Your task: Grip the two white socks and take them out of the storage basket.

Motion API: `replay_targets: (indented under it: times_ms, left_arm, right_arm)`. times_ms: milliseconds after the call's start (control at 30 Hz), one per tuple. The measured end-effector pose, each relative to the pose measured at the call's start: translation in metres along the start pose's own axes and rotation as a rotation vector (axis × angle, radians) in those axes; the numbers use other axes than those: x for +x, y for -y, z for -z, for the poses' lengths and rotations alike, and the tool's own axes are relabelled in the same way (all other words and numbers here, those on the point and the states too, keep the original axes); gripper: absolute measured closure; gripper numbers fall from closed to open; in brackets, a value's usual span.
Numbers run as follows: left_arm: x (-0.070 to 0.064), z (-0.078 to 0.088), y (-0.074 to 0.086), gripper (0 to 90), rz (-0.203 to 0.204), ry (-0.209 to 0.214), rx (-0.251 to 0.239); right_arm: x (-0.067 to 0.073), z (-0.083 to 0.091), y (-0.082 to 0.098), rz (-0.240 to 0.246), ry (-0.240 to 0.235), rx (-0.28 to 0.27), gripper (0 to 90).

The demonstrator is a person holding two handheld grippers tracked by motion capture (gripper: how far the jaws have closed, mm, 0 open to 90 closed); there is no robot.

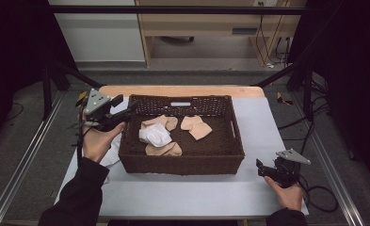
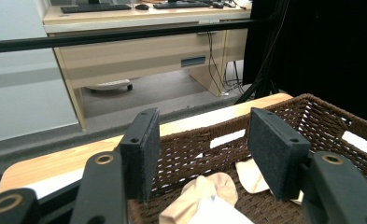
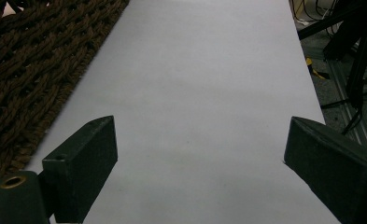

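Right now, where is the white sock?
In the high view, the white sock lies inside the wicker basket, left of centre among beige socks.

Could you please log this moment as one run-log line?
left gripper: open, empty, at basket left rim | right gripper: open, empty, over table | in basket: beige socks, white sock

floor: grey (image 1: 197, 75) | desk: pale wood (image 1: 211, 23) | curtains: black (image 1: 13, 47)

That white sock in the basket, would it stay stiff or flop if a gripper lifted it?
The white sock lies crumpled in soft folds, so it would probably droop. It looks thin and light, and unlikely to roll or break.
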State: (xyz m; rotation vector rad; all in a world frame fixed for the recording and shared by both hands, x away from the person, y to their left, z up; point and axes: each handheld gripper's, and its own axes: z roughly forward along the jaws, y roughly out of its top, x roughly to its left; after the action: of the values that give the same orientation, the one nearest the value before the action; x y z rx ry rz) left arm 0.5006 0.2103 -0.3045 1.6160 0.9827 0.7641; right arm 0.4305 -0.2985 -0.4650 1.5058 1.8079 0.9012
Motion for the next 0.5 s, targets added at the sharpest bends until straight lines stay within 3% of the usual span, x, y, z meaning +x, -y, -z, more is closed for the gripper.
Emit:
replay_targets:
  times_ms: [100, 200, 500]
  left_arm:
    - [-0.006, -0.01, -0.002, 43.6, 0.008, 0.002, 0.012]
    - [-0.014, -0.024, 0.0, 45.7, -0.019, -0.006, 0.047]
    - [-0.026, -0.062, 0.022, 47.0, -0.02, 0.003, 0.142]
  right_arm:
    - [0.0, 0.0, 0.0, -0.002, 0.0, -0.002, 9.8]
    - [0.0, 0.0, 0.0, 0.003, 0.0, -0.002, 9.8]
    - [-0.001, 0.0, 0.0, 0.005, 0.005, -0.002, 9.8]
